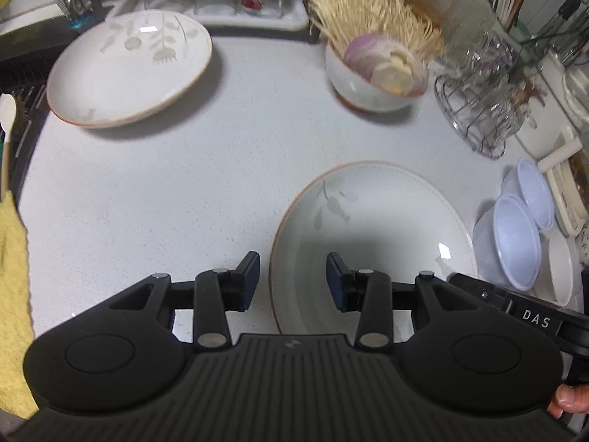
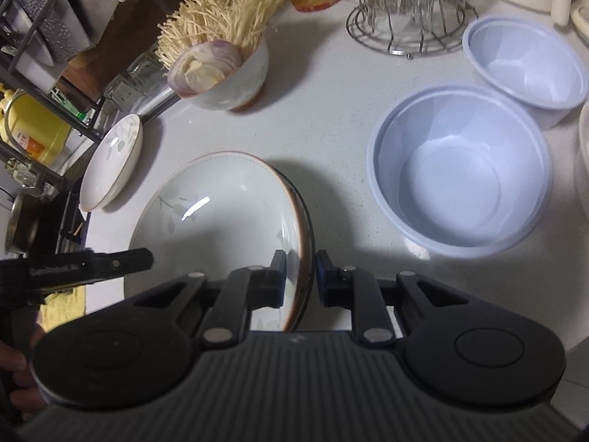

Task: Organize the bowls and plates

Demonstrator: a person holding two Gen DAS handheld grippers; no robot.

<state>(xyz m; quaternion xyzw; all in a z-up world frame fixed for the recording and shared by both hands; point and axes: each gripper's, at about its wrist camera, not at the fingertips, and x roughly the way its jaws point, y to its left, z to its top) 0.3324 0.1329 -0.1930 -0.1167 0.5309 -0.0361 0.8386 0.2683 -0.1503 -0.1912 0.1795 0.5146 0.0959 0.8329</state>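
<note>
A pale plate with a brown rim and leaf print (image 1: 371,221) (image 2: 221,217) lies on the white counter (image 1: 184,191). My right gripper (image 2: 302,276) is shut on its right rim, one pad inside the plate and one outside. My left gripper (image 1: 294,280) hovers open over the plate's left edge, and its pads do not touch the rim. From the right wrist view the left gripper (image 2: 145,258) shows side-on at the plate's left. A second matching plate (image 1: 129,70) (image 2: 112,162) sits further left. A small bowl (image 1: 368,88) (image 2: 235,84) holds onion slices and enoki mushrooms.
Two light-blue plastic bowls (image 2: 460,176) (image 2: 526,66) stand right of the plate, with a white bowl (image 1: 561,269) beside them. Behind them is a wire rack of glasses (image 1: 478,110). A yellow cloth (image 1: 11,294) hangs at the left, and a dish rack (image 1: 221,3) lines the back.
</note>
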